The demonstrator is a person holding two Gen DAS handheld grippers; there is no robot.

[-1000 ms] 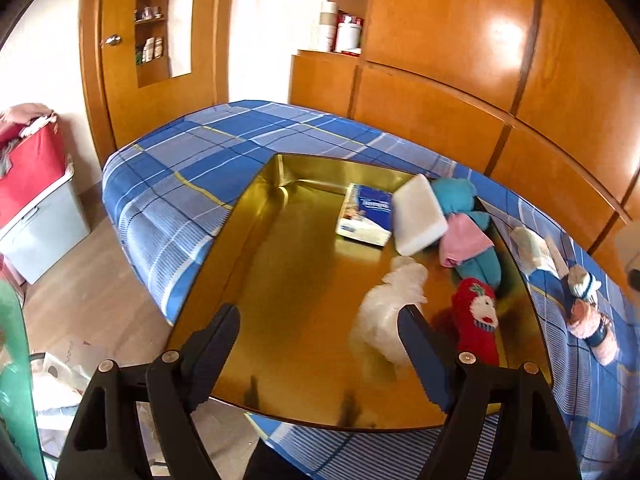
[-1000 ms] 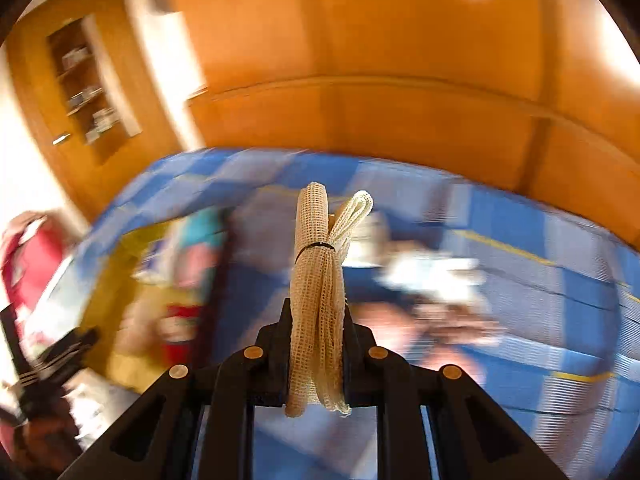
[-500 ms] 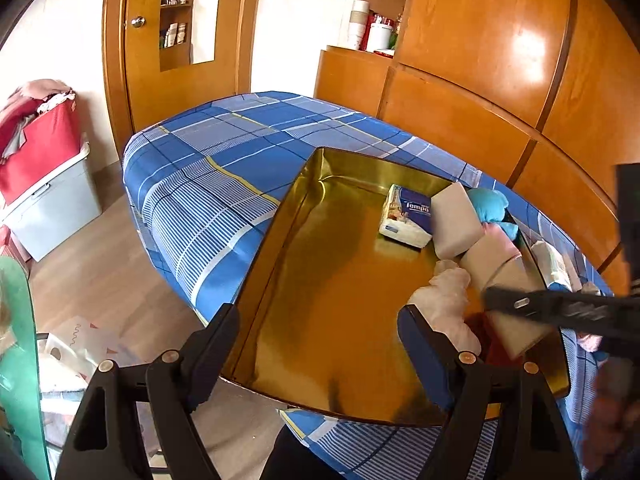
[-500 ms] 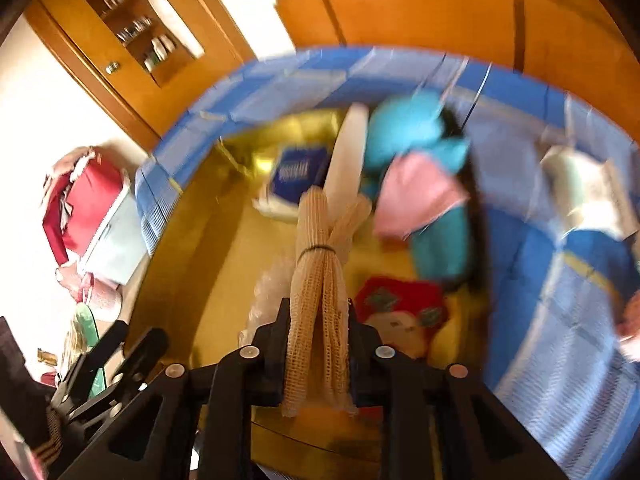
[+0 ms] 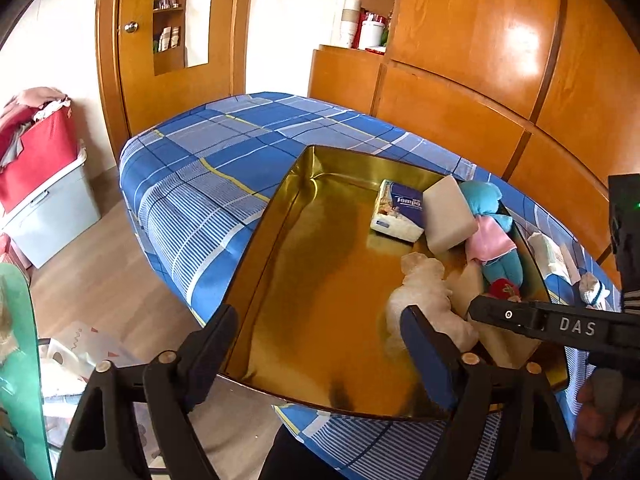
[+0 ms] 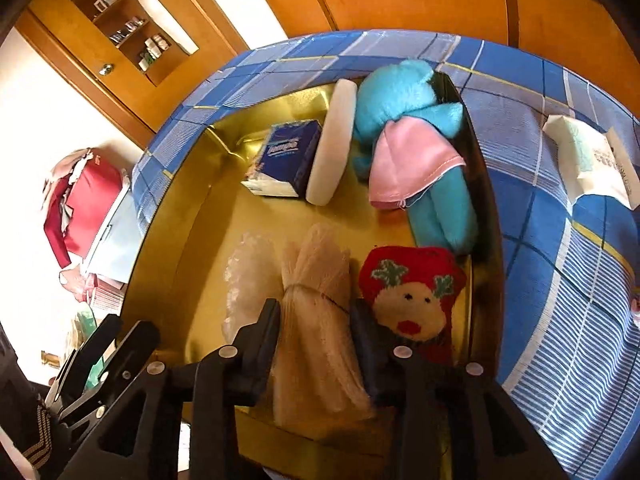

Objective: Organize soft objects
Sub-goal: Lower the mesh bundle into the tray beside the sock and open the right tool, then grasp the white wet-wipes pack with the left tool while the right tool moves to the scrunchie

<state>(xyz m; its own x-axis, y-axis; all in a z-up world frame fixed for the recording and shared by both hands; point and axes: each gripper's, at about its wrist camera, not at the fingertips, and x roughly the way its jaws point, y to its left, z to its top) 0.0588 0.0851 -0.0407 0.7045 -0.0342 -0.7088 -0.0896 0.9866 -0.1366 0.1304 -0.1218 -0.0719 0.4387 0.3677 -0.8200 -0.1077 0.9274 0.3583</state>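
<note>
right wrist view: right gripper [image 6: 314, 320] tilted steeply down over the gold tray [image 6: 168, 248], its fingers just eased apart around a tied mesh bundle [image 6: 316, 304].
the bundle lies on the tray floor near the front edge, between a white fluffy puff [image 6: 248, 276] and a red reindeer sock [image 6: 412, 296]; whether the pads touch it, i cannot tell. toward the tray's far right corner sit a tissue pack [image 6: 288, 156], a white sponge [image 6: 332, 144] on edge and a blue plush toy [image 6: 420, 148] in a pink skirt. left gripper [image 5: 320, 344] angles down at the tray's front edge, fingers spread wide, nothing between them. tray rests on a blue checked bedspread [image 5: 208, 168].
</note>
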